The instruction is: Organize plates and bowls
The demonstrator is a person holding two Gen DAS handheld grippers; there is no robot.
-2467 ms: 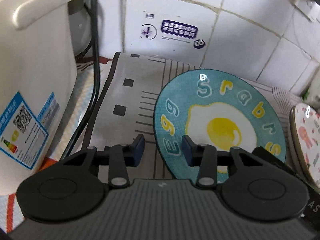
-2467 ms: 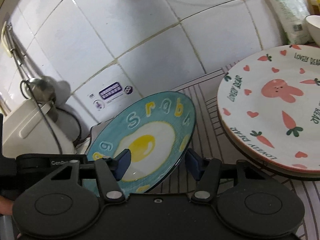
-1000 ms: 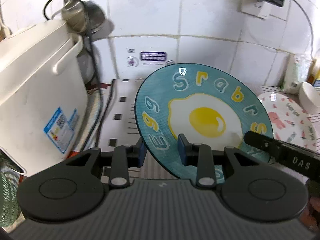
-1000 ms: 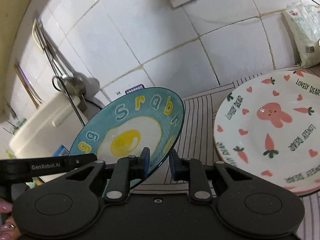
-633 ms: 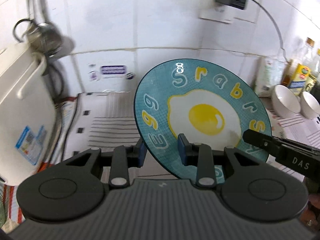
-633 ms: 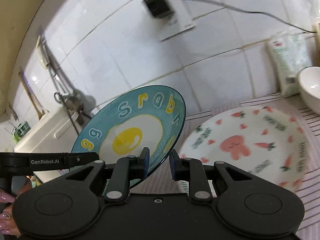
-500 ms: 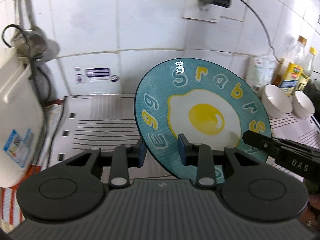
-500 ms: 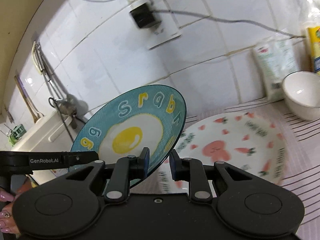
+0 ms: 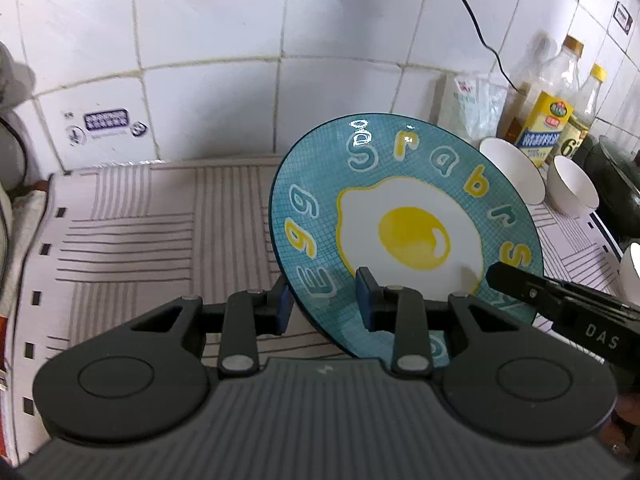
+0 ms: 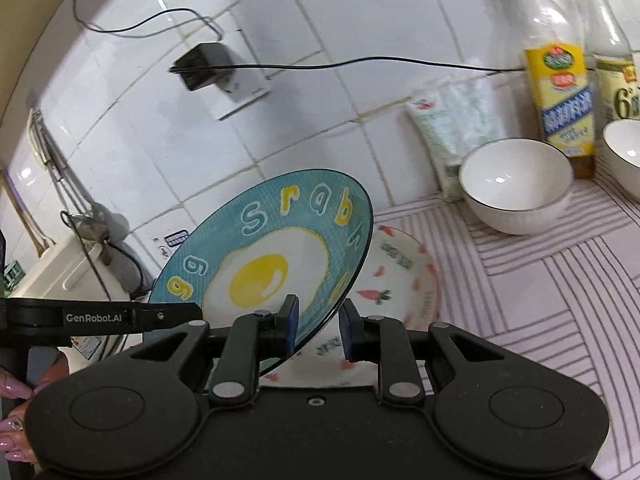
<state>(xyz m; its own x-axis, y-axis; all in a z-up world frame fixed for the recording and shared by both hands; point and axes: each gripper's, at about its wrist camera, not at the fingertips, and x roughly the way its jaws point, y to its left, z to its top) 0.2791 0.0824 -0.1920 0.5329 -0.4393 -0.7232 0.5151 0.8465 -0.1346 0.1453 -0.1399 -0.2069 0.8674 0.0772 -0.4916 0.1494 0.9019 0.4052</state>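
A teal plate with a fried-egg picture [image 9: 408,236] is held in the air, tilted, by both grippers. My left gripper [image 9: 324,300] is shut on its near left rim. My right gripper [image 10: 318,326] is shut on its near right rim, and the plate [image 10: 264,268] fills the middle of the right wrist view. A white plate with rabbit and carrot prints [image 10: 396,280] lies on the mat just behind and below the teal plate. Two white bowls [image 10: 516,188] [image 10: 624,152] stand at the back right; they also show in the left wrist view [image 9: 512,172] [image 9: 572,184].
A striped mat [image 9: 132,216] covers the counter. Oil bottles [image 10: 560,80] and a white bag [image 10: 452,128] stand against the tiled wall at the right. A wall socket with a black plug [image 10: 204,66] is above. A white appliance [image 10: 68,272] stands at the left.
Both grippers have carried the teal plate to the right, away from the white appliance and over the rabbit plate. The bowls and bottles have come into view.
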